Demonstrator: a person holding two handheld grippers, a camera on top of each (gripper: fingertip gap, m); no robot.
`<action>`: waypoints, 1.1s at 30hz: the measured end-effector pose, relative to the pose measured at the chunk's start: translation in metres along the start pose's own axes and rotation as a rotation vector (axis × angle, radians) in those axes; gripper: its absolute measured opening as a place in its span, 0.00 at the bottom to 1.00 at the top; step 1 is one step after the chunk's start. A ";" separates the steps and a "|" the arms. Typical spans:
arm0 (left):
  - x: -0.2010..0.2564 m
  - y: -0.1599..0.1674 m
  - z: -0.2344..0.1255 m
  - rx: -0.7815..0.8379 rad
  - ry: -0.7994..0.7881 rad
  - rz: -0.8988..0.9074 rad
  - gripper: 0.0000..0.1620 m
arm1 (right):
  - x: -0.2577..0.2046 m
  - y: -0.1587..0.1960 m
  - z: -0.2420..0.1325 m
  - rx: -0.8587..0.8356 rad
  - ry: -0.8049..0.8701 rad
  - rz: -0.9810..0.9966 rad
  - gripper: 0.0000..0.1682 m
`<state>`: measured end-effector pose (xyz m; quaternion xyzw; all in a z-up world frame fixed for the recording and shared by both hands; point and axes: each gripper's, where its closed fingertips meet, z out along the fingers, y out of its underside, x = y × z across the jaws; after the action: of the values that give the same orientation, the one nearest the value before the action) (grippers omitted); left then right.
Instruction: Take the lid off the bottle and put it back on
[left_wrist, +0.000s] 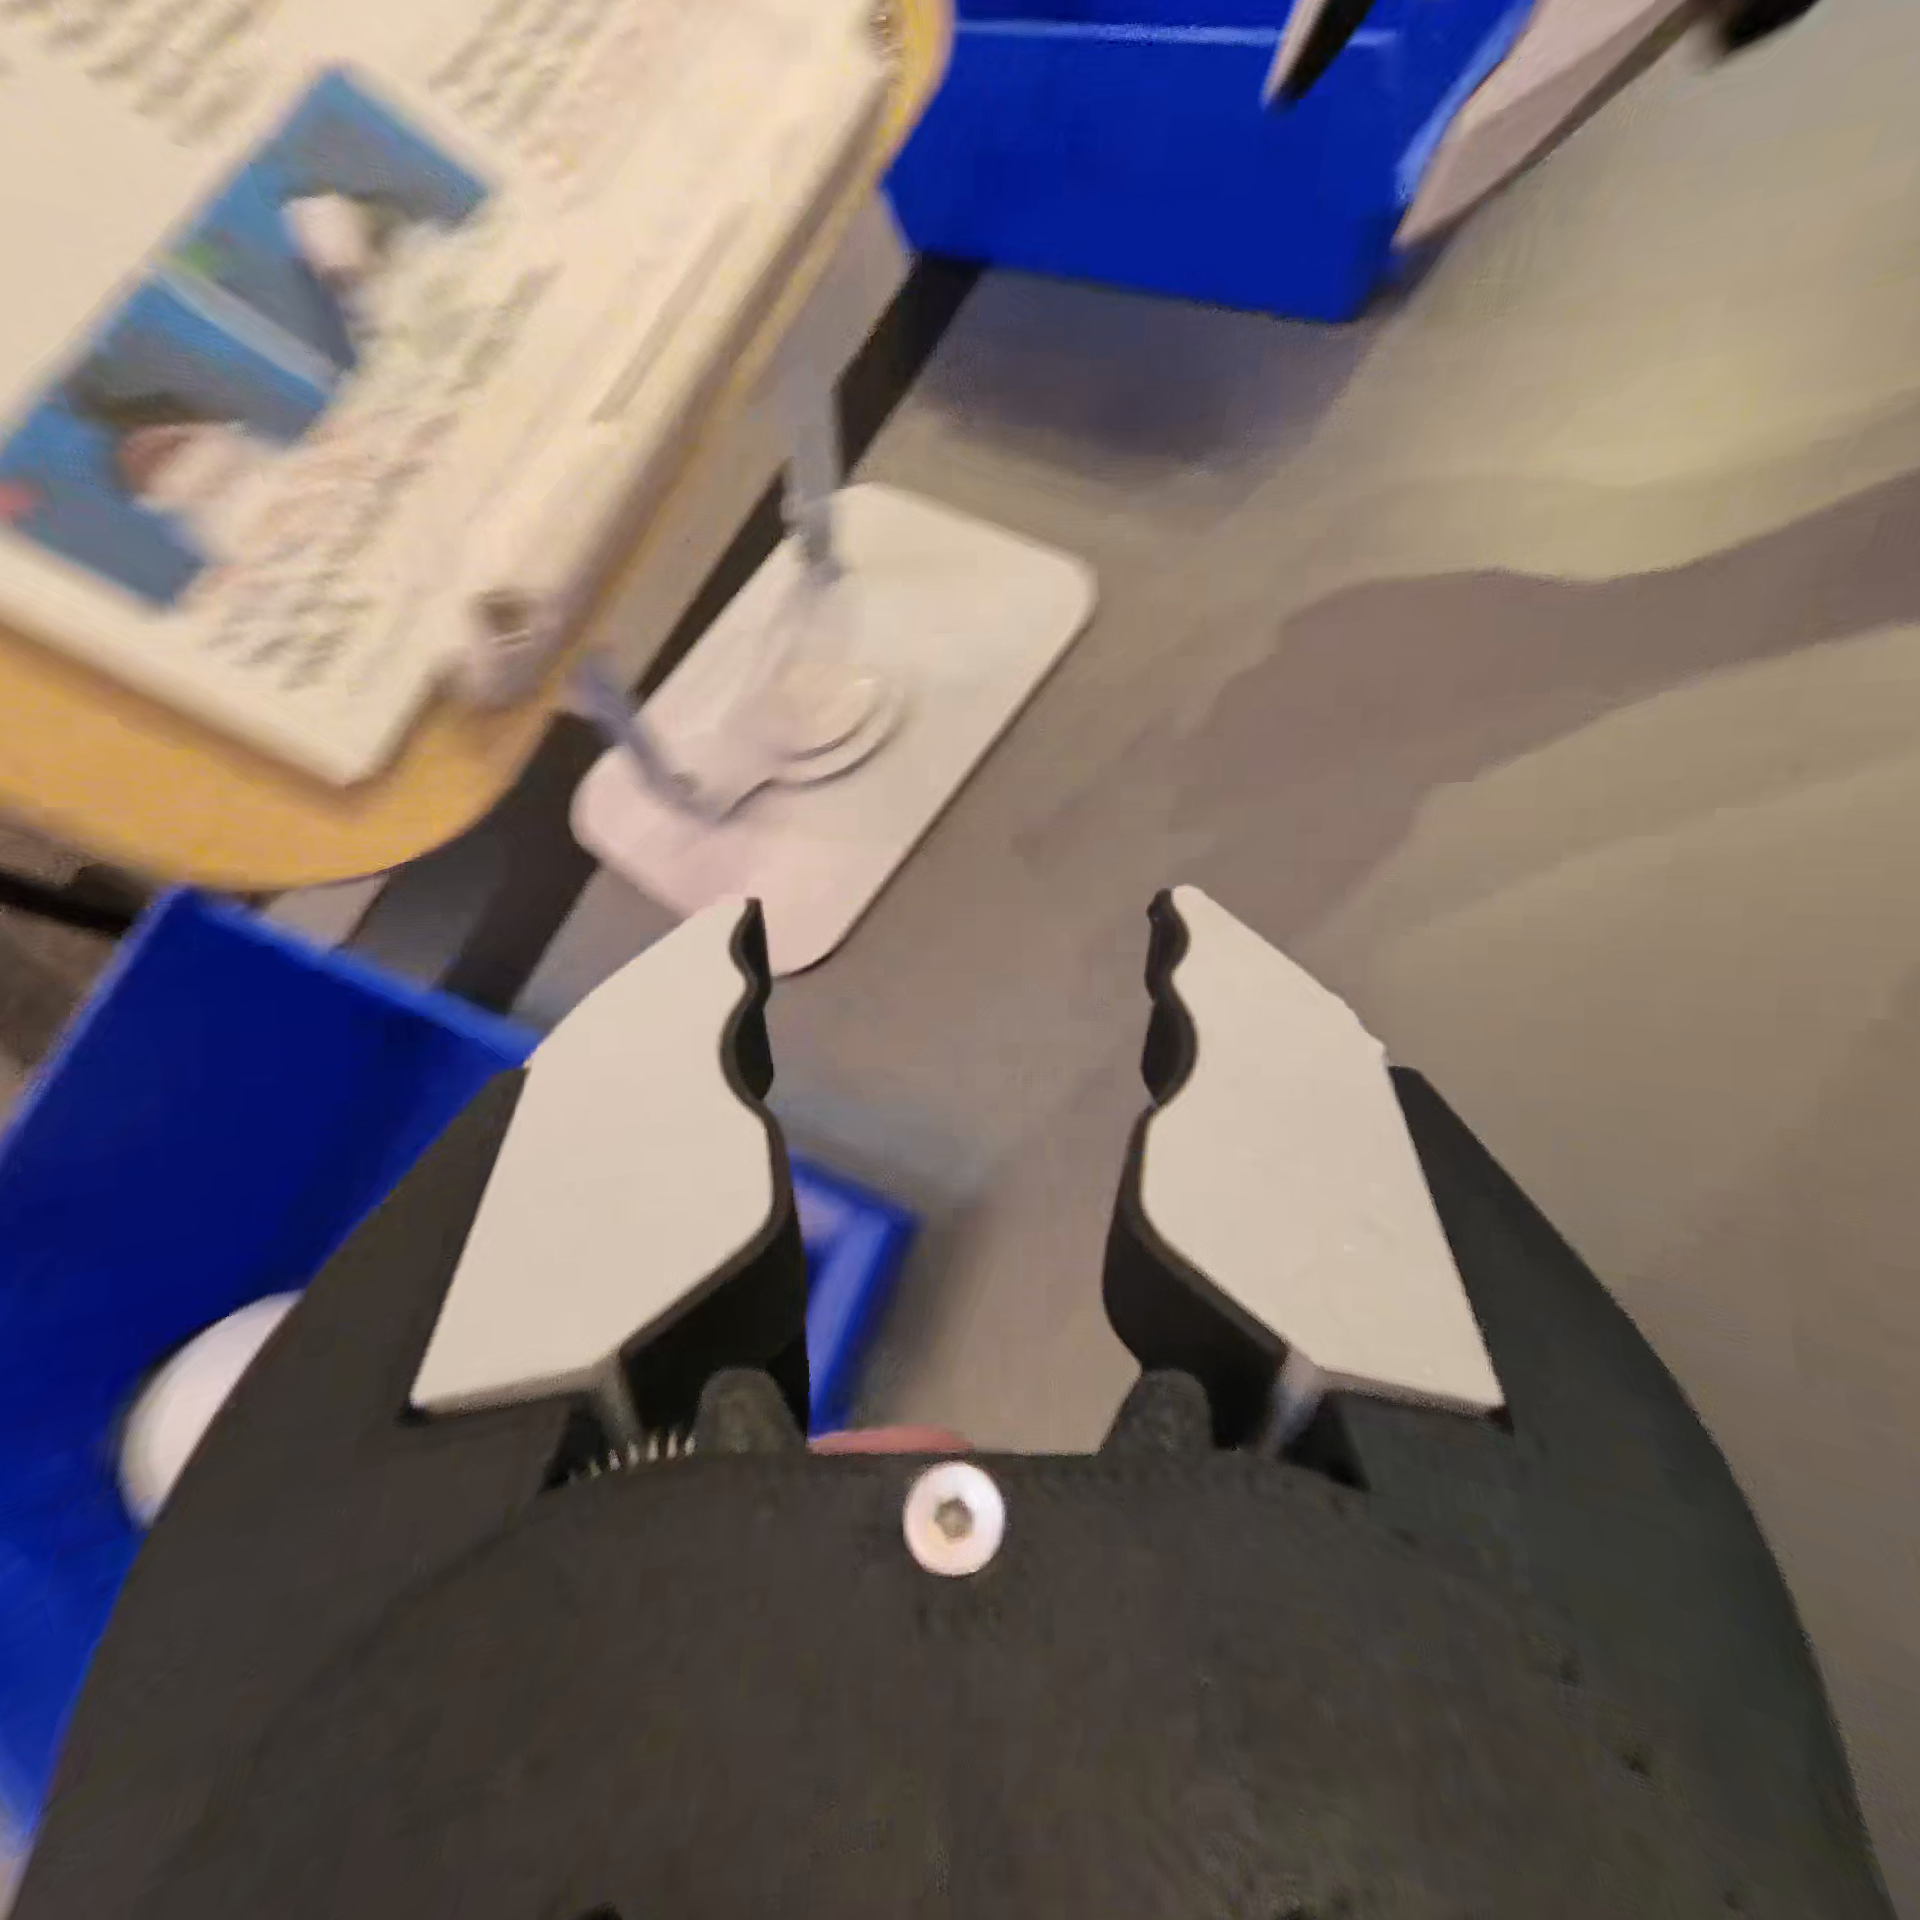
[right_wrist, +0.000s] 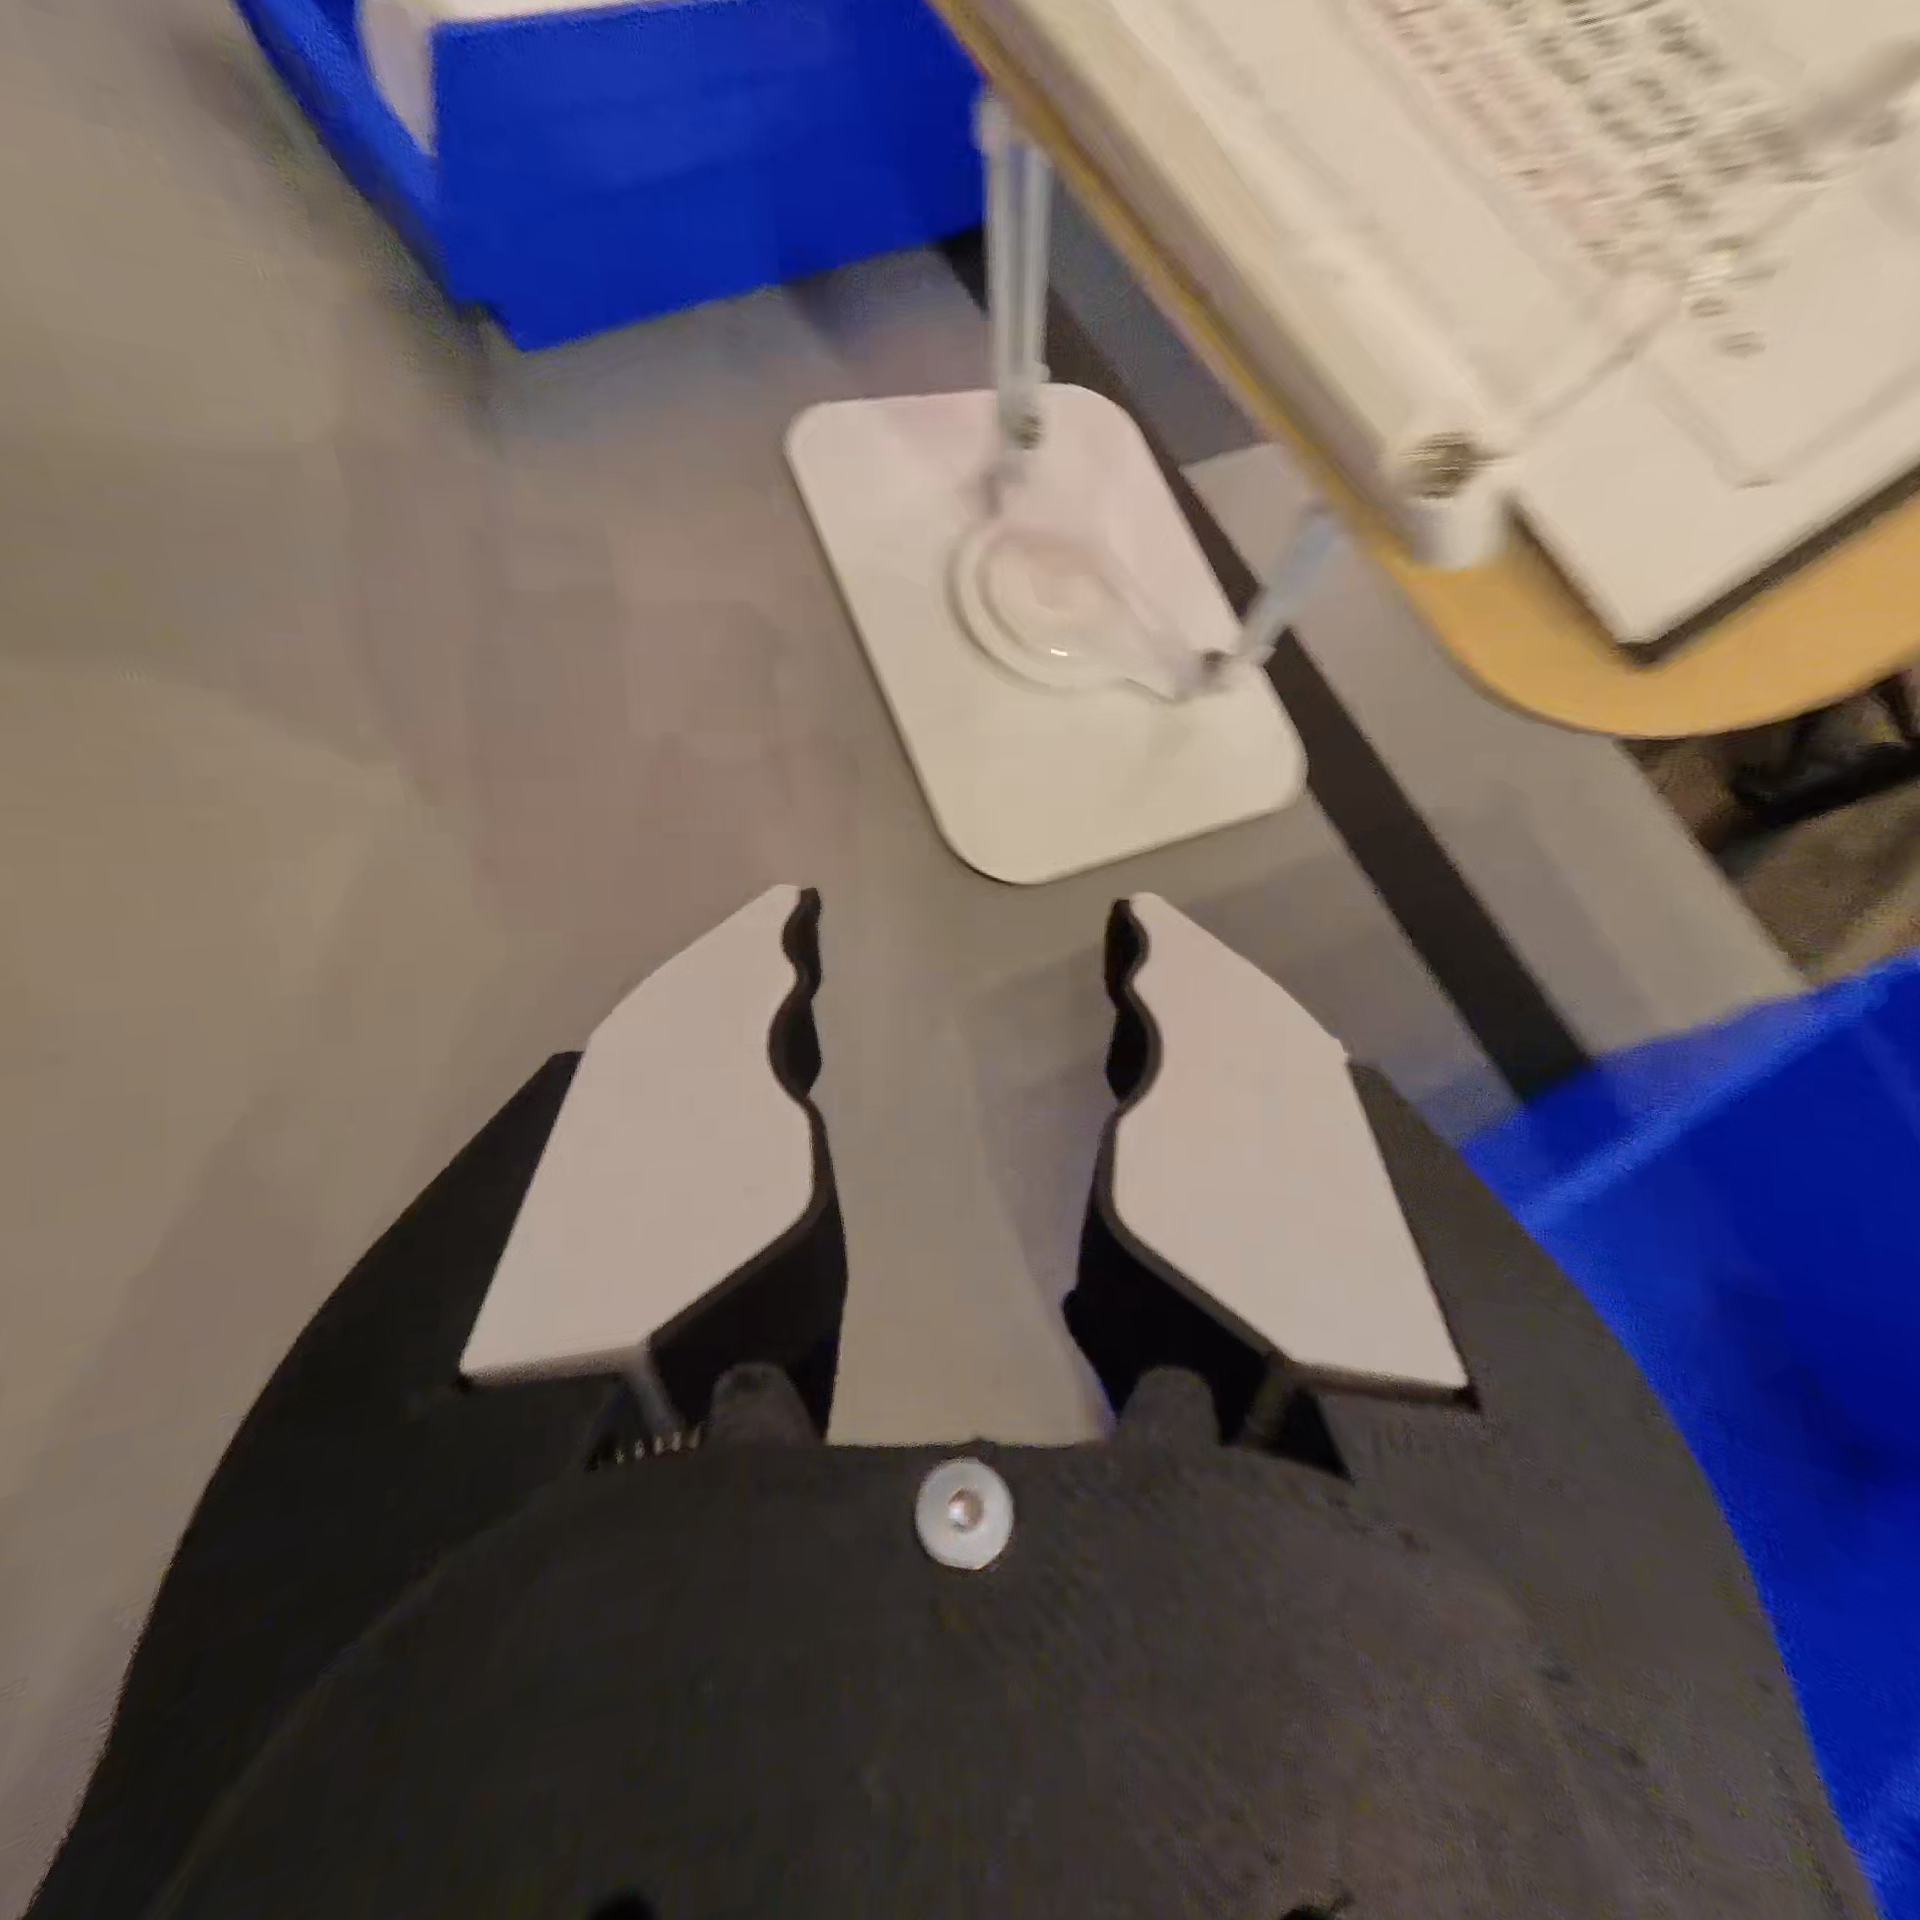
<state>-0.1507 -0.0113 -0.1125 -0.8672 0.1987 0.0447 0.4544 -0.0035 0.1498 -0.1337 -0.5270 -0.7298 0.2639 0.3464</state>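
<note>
Left gripper and right gripper: both released, jaws apart, nothing between, above grey tabletop. Bottle and lid: cannot tell where, unseen in either view. Ahead, white rounded stand base; nearby, blue plastic bins.

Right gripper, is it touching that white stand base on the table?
Apart. In the right wrist view, bare grey table shows between the open right gripper and the white stand base.
</note>
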 end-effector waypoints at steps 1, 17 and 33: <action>0.024 -0.001 0.016 0.015 0.046 -0.005 0.44 | -0.013 0.002 0.010 0.014 -0.035 0.021 0.28; 0.088 0.058 0.155 -0.191 0.121 -0.225 0.50 | -0.063 0.077 0.100 -0.108 -0.266 0.095 0.37; 0.088 0.057 0.163 -0.217 0.115 -0.247 0.68 | -0.059 0.085 0.107 -0.165 -0.225 0.093 0.80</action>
<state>-0.0753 0.0648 -0.2742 -0.9301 0.1105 -0.0399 0.3481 -0.0253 0.1172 -0.2777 -0.5541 -0.7581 0.2759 0.2055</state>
